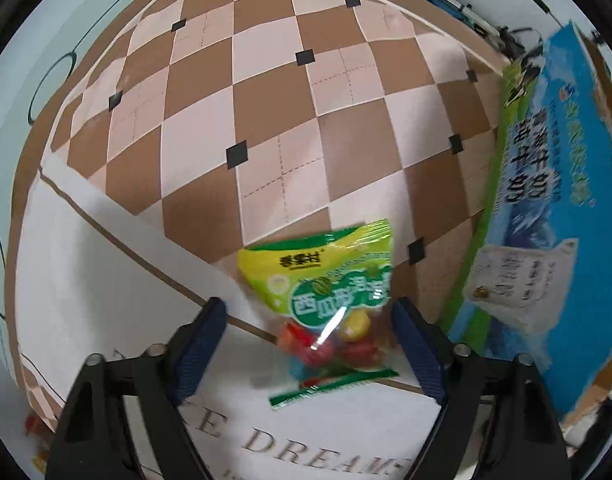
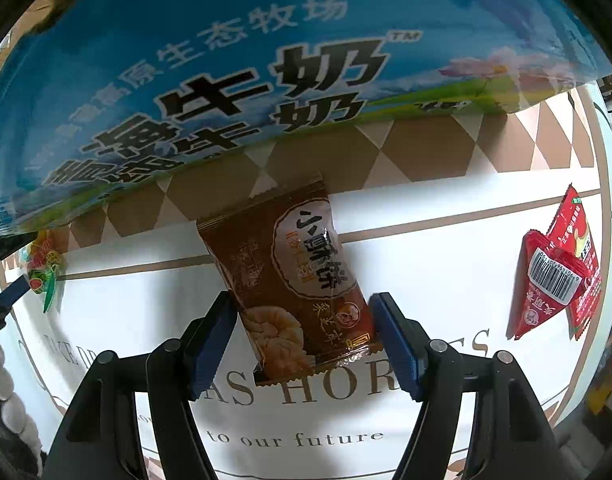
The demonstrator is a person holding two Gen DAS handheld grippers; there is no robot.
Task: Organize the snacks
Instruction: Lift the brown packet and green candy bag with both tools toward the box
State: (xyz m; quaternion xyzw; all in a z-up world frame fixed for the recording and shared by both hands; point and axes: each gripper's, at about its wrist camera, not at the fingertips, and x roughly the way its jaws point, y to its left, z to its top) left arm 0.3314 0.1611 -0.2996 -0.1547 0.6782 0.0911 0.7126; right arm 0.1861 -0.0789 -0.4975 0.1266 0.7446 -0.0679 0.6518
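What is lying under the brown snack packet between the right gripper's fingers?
Under the brown snack packet lies the white printed tablecloth, with a brown line and the letters "HOR" showing beside it. The cloth directly beneath the packet is covered, so nothing else can be told there.

Left tongs (image 1: pixel 308 338) point down over surface (image 1: pixel 85 280), blue pads spread. Green-and-yellow candy bag (image 1: pixel 326 300) lies between the pads, nearer the right pad, left pad clear of it; contact on the right unclear. Bag straddles the edge of a brown-and-pink checkered cloth (image 1: pixel 265 100). Blue-and-green printed carton (image 1: pixel 546 208) stands just right of the bag.
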